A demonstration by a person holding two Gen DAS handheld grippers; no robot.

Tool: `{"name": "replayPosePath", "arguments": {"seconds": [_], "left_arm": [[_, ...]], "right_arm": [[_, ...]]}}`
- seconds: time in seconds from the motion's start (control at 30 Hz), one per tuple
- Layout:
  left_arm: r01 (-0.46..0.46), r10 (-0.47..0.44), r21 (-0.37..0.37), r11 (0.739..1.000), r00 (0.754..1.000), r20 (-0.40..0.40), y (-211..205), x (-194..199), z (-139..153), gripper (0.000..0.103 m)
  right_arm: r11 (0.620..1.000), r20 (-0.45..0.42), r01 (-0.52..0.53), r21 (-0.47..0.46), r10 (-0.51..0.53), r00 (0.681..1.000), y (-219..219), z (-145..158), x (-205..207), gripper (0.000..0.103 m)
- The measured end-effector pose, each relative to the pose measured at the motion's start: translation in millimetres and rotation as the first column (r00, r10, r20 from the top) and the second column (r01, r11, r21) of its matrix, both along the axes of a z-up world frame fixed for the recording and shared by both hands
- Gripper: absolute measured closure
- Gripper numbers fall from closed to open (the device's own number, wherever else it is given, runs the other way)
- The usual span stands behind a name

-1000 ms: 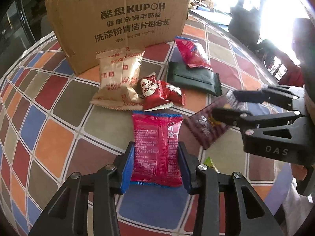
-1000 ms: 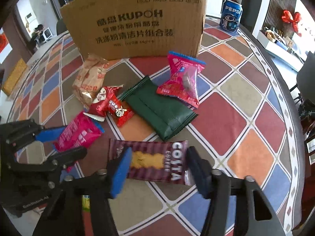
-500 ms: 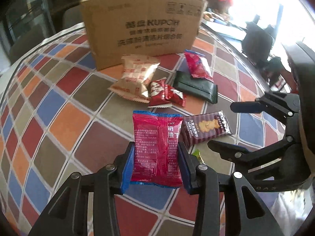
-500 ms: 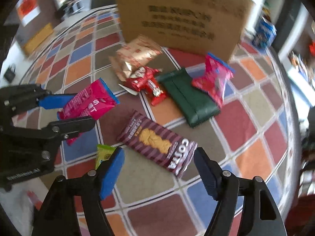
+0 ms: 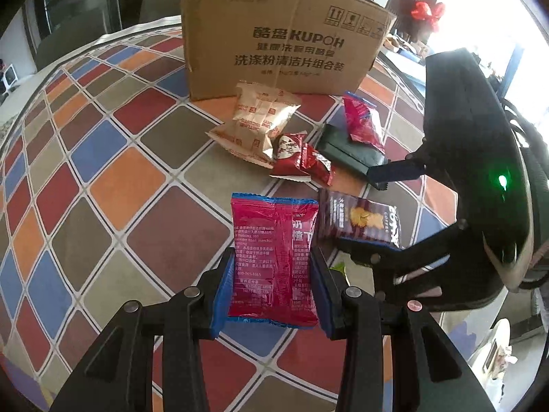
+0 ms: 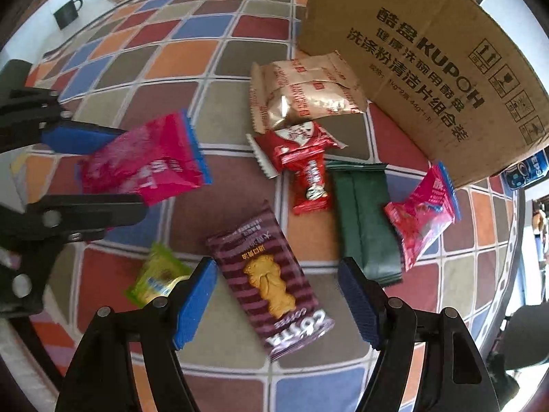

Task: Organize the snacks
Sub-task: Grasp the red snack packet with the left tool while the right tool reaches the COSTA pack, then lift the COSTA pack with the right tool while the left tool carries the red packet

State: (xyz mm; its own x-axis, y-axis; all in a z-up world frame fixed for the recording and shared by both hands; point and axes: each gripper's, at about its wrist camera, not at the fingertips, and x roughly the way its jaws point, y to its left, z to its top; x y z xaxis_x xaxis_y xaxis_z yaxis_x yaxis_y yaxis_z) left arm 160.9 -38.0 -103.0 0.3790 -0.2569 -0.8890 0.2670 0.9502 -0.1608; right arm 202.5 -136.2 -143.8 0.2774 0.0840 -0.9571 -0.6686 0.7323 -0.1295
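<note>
Left gripper [image 5: 272,286] clamps the magenta snack pack [image 5: 274,261] off the table, long axis along the fingers, far end toward the cardboard box [image 5: 284,39]. Right gripper [image 6: 278,304] is spread wide over the Costa cookie pack [image 6: 266,283], flat on the checkered tablecloth [image 5: 113,185], long axis roughly along the fingers, probably untouched. Beyond: red candy wrapper [image 6: 307,168], green pouch [image 6: 363,219], gold snack bag [image 6: 302,92].
</note>
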Motion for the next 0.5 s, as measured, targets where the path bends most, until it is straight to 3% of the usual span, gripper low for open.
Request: {"name": "replayPosePath", "arguments": {"seconds": [0.17,0.23,0.27,0.5], "left_arm": [[-0.012,0.012,-0.002,1.000,1.000,-0.002,1,3,-1,0.062],[-0.015,0.015,-0.002,1.000,1.000,-0.003,1,4,-2,0.062],[-0.017,0.017,-0.004,1.000,1.000,-0.004,1,5,-2,0.062],[-0.032,0.032,-0.009,0.999,0.999,0.017,2,7,5,0.062]], "right_arm": [[0.996,0.003,0.070,0.055,-0.071,0.998,-5,0,12,0.034],[0.995,0.017,0.084,0.061,-0.085,0.996,-7,1,12,0.046],[0.994,0.019,0.090,0.069,-0.092,0.996,-9,3,13,0.057],[0.971,0.001,0.181,0.154,-0.183,0.983,-24,10,7,0.063]]}}
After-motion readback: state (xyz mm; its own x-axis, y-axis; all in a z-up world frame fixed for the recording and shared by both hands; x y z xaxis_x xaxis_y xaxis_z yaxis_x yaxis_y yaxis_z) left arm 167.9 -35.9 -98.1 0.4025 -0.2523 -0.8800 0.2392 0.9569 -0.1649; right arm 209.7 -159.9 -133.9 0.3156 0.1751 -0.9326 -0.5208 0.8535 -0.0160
